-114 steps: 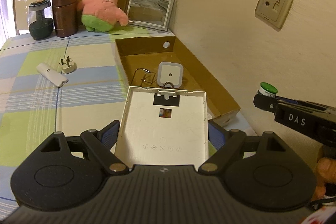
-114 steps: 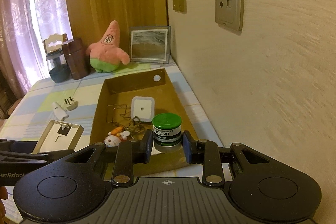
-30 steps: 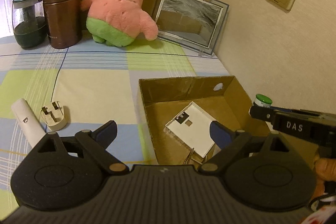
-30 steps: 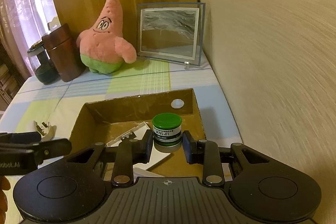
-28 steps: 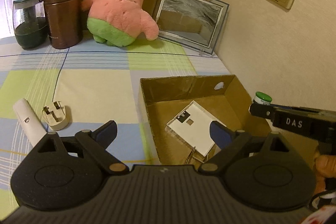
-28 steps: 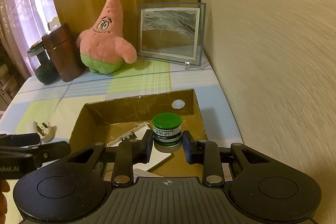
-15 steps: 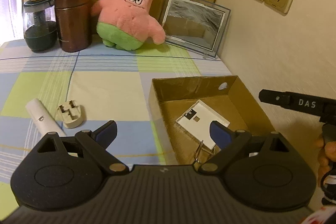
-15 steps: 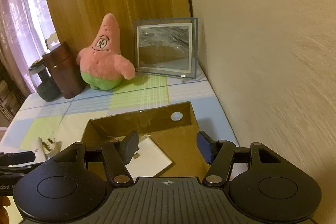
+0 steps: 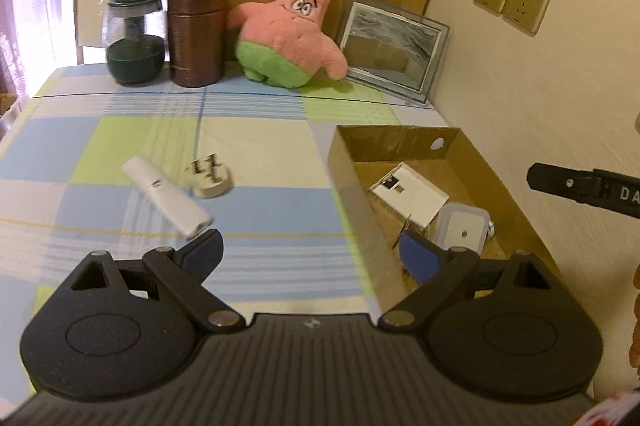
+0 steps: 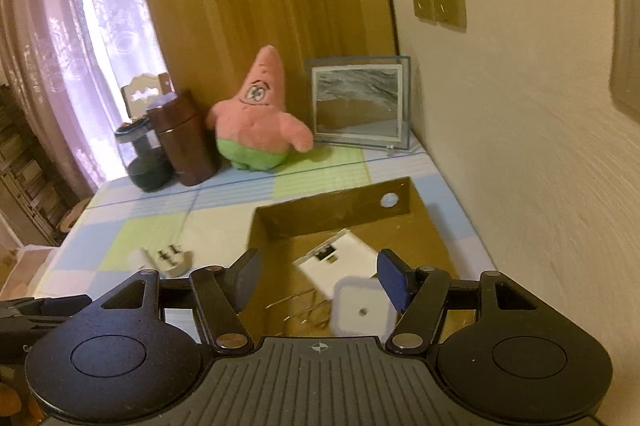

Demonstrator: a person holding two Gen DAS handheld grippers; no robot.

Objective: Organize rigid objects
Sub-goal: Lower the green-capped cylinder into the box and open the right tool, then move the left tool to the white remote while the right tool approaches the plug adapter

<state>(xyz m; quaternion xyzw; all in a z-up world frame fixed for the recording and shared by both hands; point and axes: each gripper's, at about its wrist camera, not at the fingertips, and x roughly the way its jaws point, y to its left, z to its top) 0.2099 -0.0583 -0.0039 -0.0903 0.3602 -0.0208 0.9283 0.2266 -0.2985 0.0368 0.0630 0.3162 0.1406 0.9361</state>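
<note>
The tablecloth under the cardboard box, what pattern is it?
The tablecloth is a plaid check of pale blue, light green and cream, clearest in the left wrist view.

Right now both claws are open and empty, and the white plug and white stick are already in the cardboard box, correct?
Not quite. Both claws, left and right, are open and empty, but the plug and stick lie on the tablecloth, outside the box. The left wrist view shows it.

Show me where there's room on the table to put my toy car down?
Bare cloth lies between the white plug and the cardboard box, and between the plug and the pink star plush. The box floor is crowded with a white tray and night light.
</note>
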